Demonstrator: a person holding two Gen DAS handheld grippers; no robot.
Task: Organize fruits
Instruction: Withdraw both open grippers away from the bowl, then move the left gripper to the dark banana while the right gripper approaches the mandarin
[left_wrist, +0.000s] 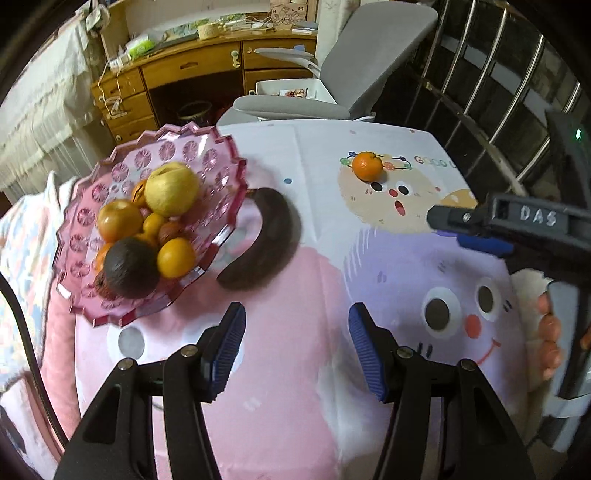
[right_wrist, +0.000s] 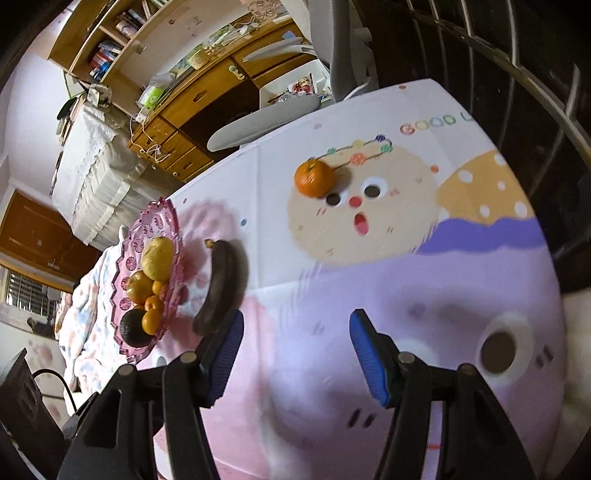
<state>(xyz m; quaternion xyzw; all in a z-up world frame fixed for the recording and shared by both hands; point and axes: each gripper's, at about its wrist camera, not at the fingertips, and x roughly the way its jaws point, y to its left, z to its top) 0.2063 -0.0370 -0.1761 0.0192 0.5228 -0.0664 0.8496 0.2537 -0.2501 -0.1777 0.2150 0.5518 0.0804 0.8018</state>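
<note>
fruits fill the pink bowl (left_wrist: 229, 162) — blackened banana (left_wrist: 266, 240) beside it; both grippers part-open, empty.

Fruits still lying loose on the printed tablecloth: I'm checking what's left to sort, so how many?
2: a blackened curved banana right beside the pink glass bowl, and a small orange tangerine farther off on the cartoon face.

Beyond the far edge of the counter (left_wrist: 317, 258), which wears a pastel cartoon-print cloth, stands a grey office chair (left_wrist: 362, 74) with a white bin (left_wrist: 291, 90) behind its seat. A wooden desk (left_wrist: 192, 70) with drawers and a cluttered top lines the back wall, bookshelves (right_wrist: 110, 48) above it. Metal railing bars (left_wrist: 491, 81) run along the right. A white lace cover (right_wrist: 96, 177) drapes furniture at left, near a barred window (right_wrist: 26, 291).
</note>
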